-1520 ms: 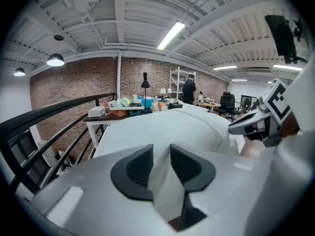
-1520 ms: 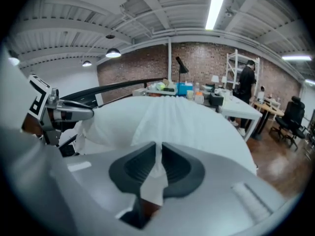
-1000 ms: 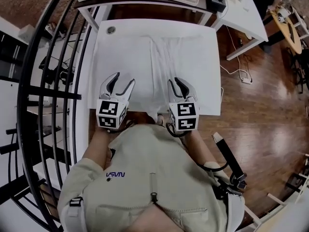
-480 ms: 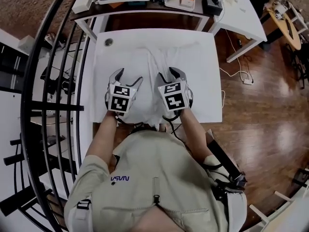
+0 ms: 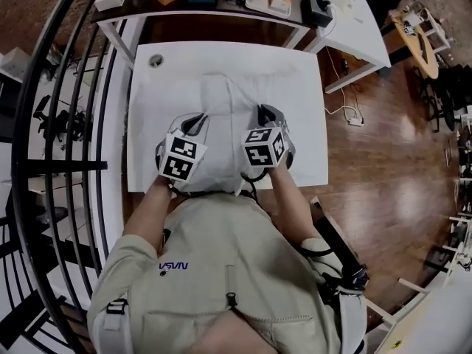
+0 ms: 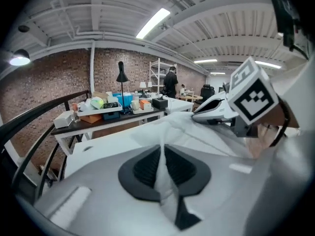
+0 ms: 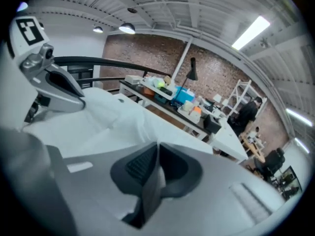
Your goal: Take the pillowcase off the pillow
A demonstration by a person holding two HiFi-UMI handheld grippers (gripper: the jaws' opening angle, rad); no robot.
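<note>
Cloth is what both grippers hold. A white pillowcase (image 5: 227, 102) lies down the middle of a white table (image 5: 147, 116), its long axis running from 6 to 12 o'clock in the head view, with its near end at the table's 6 o'clock edge. It seems to be still stuffed, though white on white blurs its outline.

The left gripper (image 5: 193, 125) sits on the pillowcase's 9 o'clock side, near that end. Its jaws have just been closing. In its own view they (image 6: 162, 167) are pressed together on a raised fold of the white cloth, which stands up between the dark pads.

The right gripper (image 5: 267, 115) sits on the 3 o'clock side, level with the left one and apart from it. Its jaws have also just been closing, and its own view shows them (image 7: 156, 167) clamped on a thin pleat of the same cloth. Each gripper appears in the other's view, pointing toward 12 o'clock and tilted down onto the cloth.

A cluttered desk (image 5: 214, 2) stands beyond the table at 12 o'clock. A black railing (image 5: 66, 124) curves past at 9 o'clock. The person's beige jacket (image 5: 228, 271) fills the 6 o'clock part of the head view.
</note>
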